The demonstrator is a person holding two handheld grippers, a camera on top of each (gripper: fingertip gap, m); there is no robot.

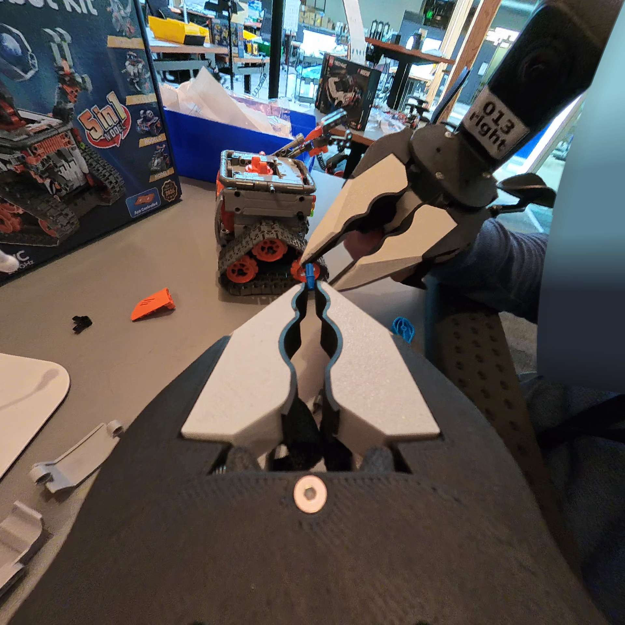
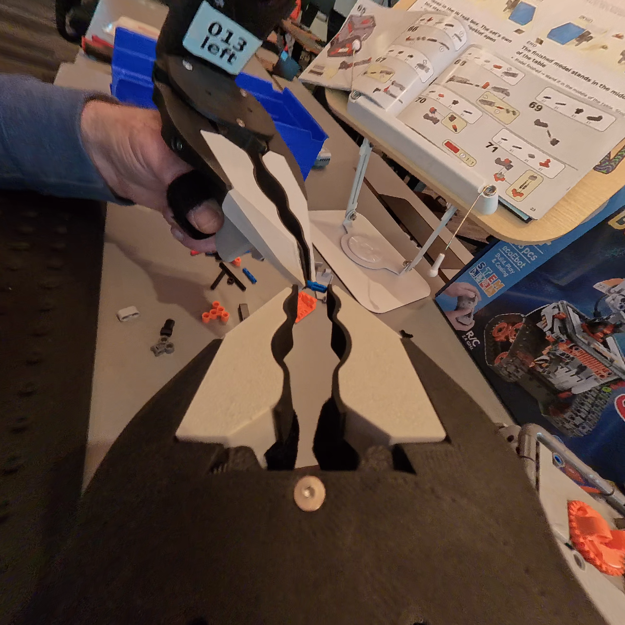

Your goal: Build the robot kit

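Blue pin (image 1: pixel 309 275) pinched in my left gripper (image 1: pixel 310 286), right gripper (image 2: pixel 311 288) spread open around it, over a grey table (image 1: pixel 142 257) in a cluttered workshop.

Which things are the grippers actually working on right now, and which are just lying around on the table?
In use: left gripper, shut on a blue pin; right gripper, open, tips beside that pin.
Lying about: tracked model, orange panel, kit box, blue bin, booklet.

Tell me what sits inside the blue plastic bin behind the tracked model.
In the blue plastic bin, crumpled clear plastic bags and white paper stick up above the rim. Anything beneath them is hidden by the bin wall and the grey-and-orange tracked model.
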